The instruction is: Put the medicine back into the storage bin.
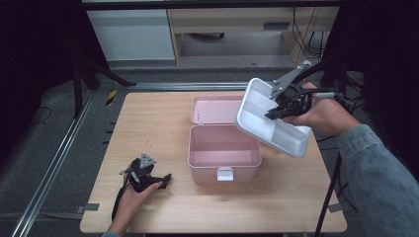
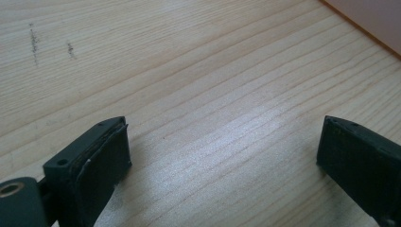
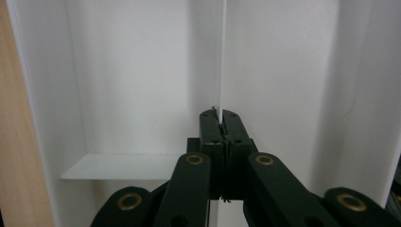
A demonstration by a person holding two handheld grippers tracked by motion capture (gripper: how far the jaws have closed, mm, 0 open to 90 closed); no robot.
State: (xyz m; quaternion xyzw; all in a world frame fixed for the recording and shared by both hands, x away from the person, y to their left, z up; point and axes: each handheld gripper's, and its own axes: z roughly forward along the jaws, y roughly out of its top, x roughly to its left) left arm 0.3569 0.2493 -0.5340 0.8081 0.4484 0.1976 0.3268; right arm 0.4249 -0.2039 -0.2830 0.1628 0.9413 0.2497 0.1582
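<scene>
Right tongs (image 1: 274, 111) clenched on a divider wall of the white tray (image 1: 262, 106), held tilted in the air above and just right of the open pink box (image 1: 223, 153); left tongs (image 1: 164, 180) released, resting on the tabletop (image 1: 148, 123), left of the box.

The right gripper (image 1: 277, 109) holds a white divided tray (image 1: 271, 118) tilted in the air, above and right of the open pink box (image 1: 223, 148). The left gripper (image 1: 148, 177) rests on the desk (image 1: 148, 123), well apart.
</scene>
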